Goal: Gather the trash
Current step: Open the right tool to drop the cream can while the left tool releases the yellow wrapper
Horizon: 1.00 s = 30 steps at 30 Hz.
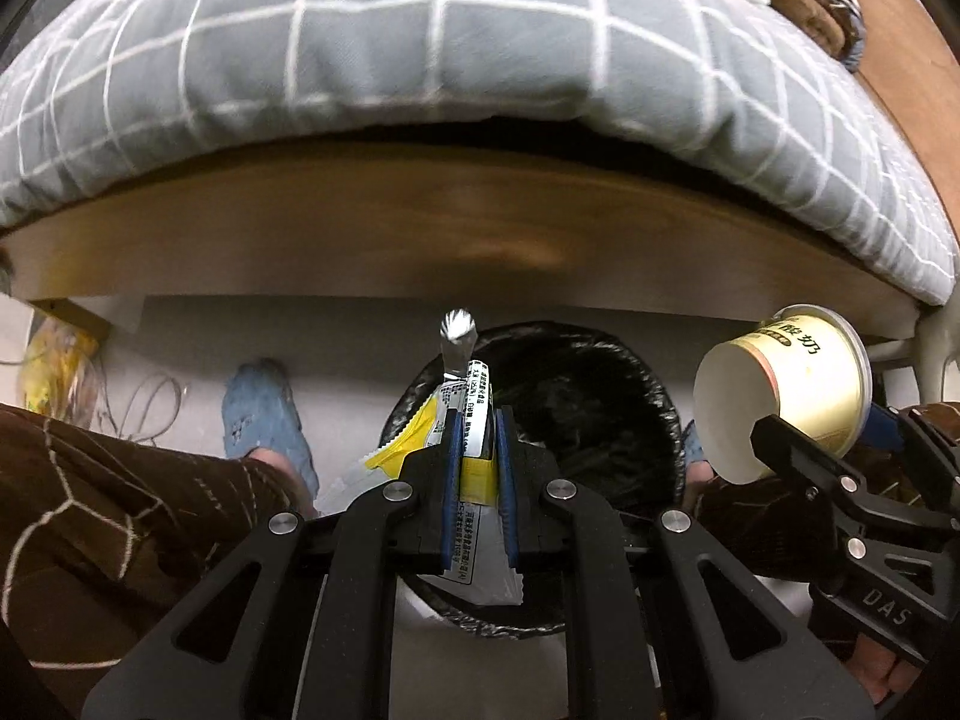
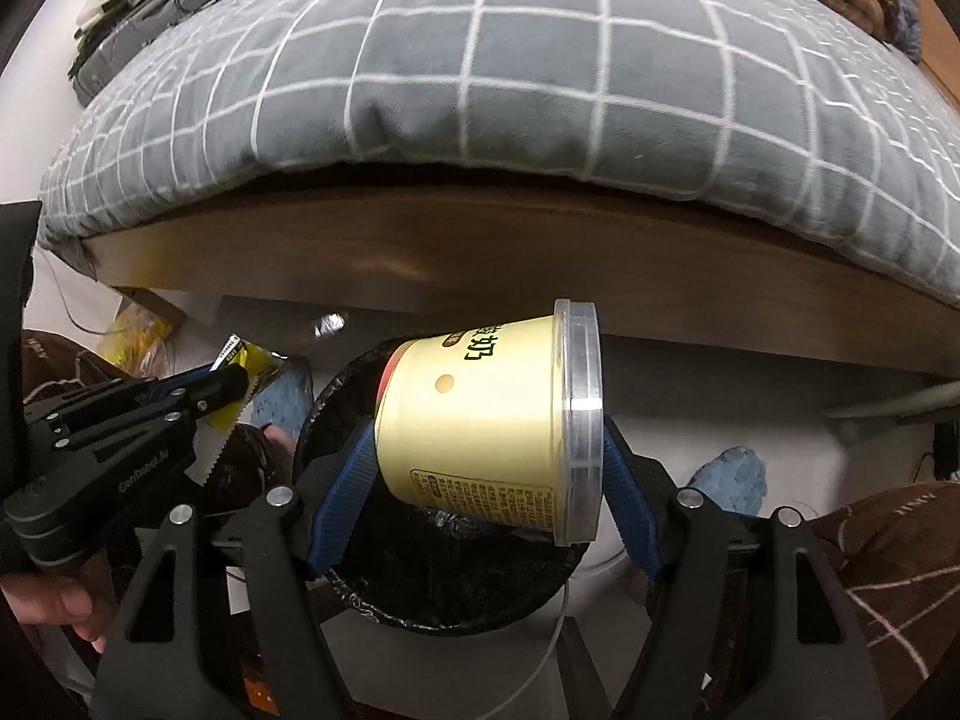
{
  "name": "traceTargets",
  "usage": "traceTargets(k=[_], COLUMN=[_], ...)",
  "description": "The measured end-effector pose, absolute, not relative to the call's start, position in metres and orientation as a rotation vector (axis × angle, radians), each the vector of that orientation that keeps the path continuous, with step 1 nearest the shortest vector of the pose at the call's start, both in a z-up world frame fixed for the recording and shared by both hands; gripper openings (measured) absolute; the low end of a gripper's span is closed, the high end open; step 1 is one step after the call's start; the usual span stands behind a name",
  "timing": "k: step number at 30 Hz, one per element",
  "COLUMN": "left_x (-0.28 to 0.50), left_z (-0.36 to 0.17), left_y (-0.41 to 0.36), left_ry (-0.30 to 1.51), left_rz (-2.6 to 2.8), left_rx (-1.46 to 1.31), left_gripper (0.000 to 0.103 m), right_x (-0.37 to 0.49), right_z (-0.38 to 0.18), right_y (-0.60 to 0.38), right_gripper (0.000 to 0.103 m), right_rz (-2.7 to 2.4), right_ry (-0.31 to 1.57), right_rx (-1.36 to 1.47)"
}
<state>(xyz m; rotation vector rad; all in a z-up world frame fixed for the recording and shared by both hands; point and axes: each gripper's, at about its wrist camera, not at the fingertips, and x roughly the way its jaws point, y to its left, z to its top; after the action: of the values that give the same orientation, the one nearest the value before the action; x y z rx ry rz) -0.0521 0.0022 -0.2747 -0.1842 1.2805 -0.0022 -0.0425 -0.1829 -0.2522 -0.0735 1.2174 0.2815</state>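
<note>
1 wrapper (image 1: 474,414) in left gripper (image 1: 478,462), 1 cup (image 2: 480,420) in right gripper (image 2: 486,480), 1 bin (image 1: 600,396)

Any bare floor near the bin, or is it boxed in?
Bare white floor lies between the slipper and the bin, below the bed frame. The bin's mouth is crowded: the left gripper with a wrapper and the right gripper with a cup.

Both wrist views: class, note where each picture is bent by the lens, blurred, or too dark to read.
Left wrist view: the fisheye bows the wooden bed edge into an arc; the checked quilt is smeared with blur; the black-lined bin is too dark inside to read. Right wrist view: the same curve and dark corners; the yellow cup is sharp, with glare on its clear lid rim.
</note>
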Motion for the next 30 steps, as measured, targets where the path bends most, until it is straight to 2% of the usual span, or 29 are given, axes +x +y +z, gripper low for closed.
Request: traceTargets(k=[2, 11, 30], left_x=[-0.051, -0.046, -0.039], left_z=[-0.278, -0.284, -0.291], left_y=[0.005, -0.014, -0.079], left_ry=[1.289, 1.302, 1.31], left_rz=[0.004, -0.032, -0.154], left_rx=[-0.191, -0.162, -0.081], left_gripper=[0.011, 0.011, 0.012], right_x=[-0.042, -0.046, -0.053], right_z=[-0.257, -0.264, -0.264], right_y=[-0.177, -0.184, -0.255], right_gripper=[0.083, 0.095, 0.095], right_rz=[0.287, 0.255, 0.09], right_ry=[1.218, 1.215, 1.242], right_rx=[-0.089, -0.128, -0.012])
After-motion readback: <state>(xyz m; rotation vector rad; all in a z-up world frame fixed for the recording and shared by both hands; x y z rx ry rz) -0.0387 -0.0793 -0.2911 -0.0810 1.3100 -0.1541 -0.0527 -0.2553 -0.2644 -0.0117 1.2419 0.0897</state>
